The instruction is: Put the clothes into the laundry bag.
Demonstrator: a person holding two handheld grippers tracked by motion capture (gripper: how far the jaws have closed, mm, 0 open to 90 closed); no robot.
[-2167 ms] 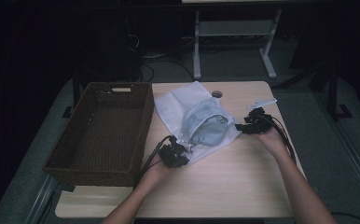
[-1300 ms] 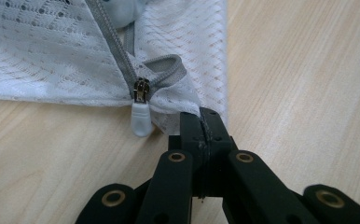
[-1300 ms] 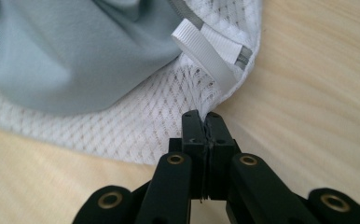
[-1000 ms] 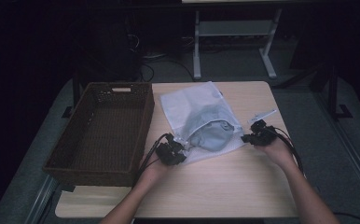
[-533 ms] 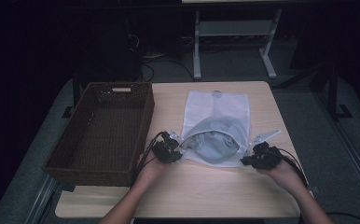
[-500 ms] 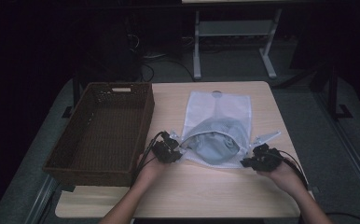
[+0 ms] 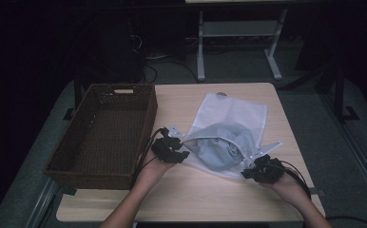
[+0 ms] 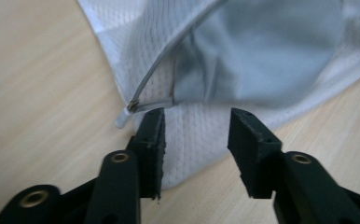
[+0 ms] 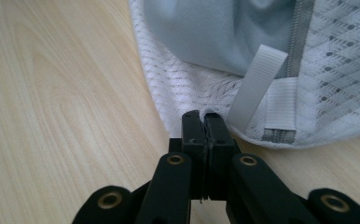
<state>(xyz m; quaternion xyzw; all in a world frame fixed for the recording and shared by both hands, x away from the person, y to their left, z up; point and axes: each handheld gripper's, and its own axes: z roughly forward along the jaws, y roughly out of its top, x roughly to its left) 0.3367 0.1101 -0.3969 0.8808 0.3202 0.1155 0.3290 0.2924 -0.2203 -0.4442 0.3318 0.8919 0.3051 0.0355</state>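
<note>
Wooden table, unlabelled white mesh bag

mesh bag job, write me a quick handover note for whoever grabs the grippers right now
Left gripper: jaws have just been opening, pads apart over the near left corner of the white mesh laundry bag, not pressing on it.
Right gripper: shut on the bag's near right edge, beside the white ribbed loop tab.
Things: the bag lies on the light wooden table with its mouth toward the person, a grey folded garment inside. The dark brown wicker basket stands at the left.
Done: garment is in the bag.
Left: probably closing the grey zip, then perhaps moving the bag to the basket.
</note>
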